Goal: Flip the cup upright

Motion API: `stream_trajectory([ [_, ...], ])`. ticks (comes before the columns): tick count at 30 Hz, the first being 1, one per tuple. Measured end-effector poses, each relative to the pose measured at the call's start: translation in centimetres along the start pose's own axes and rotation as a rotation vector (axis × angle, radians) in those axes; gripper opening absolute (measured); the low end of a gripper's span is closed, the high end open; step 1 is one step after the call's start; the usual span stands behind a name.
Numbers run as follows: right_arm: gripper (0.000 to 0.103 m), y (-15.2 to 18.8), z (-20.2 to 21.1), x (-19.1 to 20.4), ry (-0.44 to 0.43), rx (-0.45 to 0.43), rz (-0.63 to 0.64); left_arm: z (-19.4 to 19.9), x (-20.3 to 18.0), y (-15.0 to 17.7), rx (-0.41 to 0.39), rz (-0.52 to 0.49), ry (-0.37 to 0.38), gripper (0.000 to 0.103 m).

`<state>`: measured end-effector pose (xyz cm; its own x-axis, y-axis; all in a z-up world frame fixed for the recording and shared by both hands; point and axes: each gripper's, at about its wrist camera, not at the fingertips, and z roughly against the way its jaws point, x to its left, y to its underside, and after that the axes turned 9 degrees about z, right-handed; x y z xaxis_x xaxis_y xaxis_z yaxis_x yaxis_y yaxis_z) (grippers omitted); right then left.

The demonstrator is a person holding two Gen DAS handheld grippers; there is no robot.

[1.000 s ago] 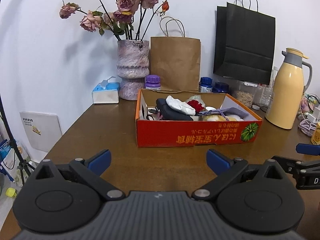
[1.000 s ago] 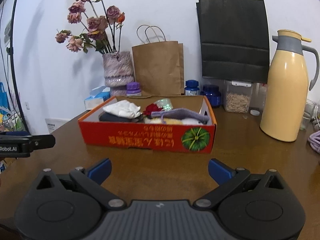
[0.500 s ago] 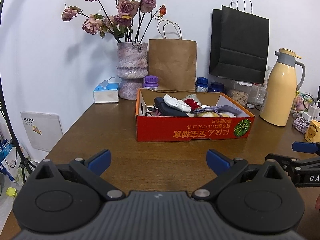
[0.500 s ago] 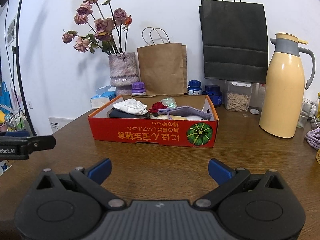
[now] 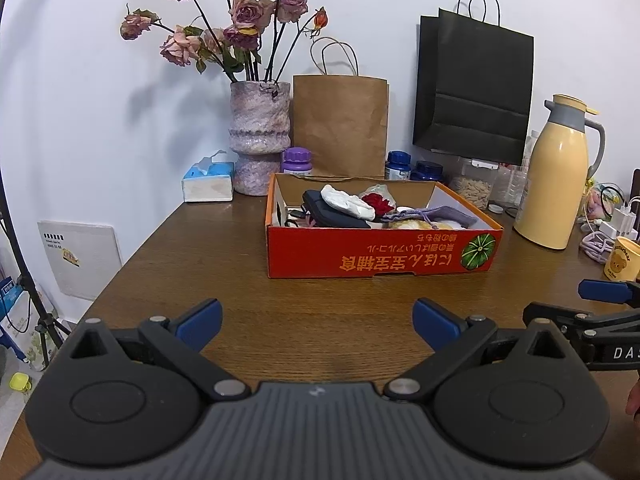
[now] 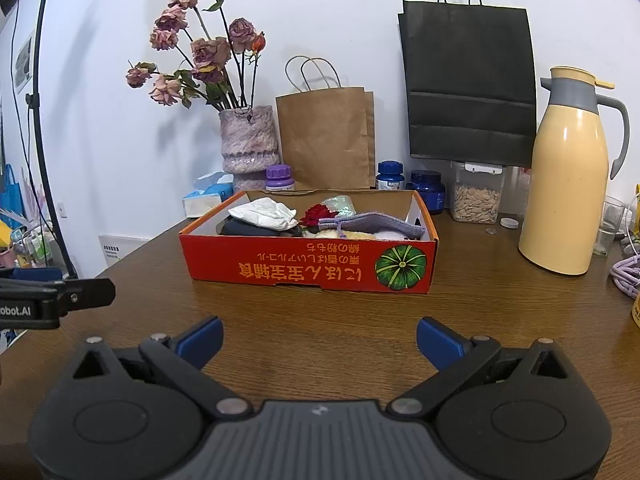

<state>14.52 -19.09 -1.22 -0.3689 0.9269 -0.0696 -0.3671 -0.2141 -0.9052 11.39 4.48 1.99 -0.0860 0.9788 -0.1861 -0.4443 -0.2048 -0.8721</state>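
Brown wooden table [image 5: 320,328] under two empty, wide-spread grippers, with no grasp begun.
Left gripper [image 5: 318,320] and right gripper [image 6: 320,336] hover low in frame, touching nothing, likely poised to approach; the yellow cup [image 5: 622,258] sits at the left view's right edge, bear print seemingly upside down, beyond the red box [image 6: 308,266].

Both wrist cams sit low over the table [image 5: 320,320], looking straight across at the wall. Both catch the orange box [image 5: 380,256] mid-frame, fairly near. The left gripper [image 6: 48,300] pokes into the right cam's left edge, the right gripper [image 5: 592,320] into the left cam's right edge.
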Motion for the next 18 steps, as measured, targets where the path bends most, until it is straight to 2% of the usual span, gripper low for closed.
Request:
stream_trajectory([
  [18, 0.103, 0.02, 0.0, 0.05, 0.0, 0.002, 0.0, -0.1, 0.0, 0.26, 0.009, 0.004, 0.003, 0.103],
])
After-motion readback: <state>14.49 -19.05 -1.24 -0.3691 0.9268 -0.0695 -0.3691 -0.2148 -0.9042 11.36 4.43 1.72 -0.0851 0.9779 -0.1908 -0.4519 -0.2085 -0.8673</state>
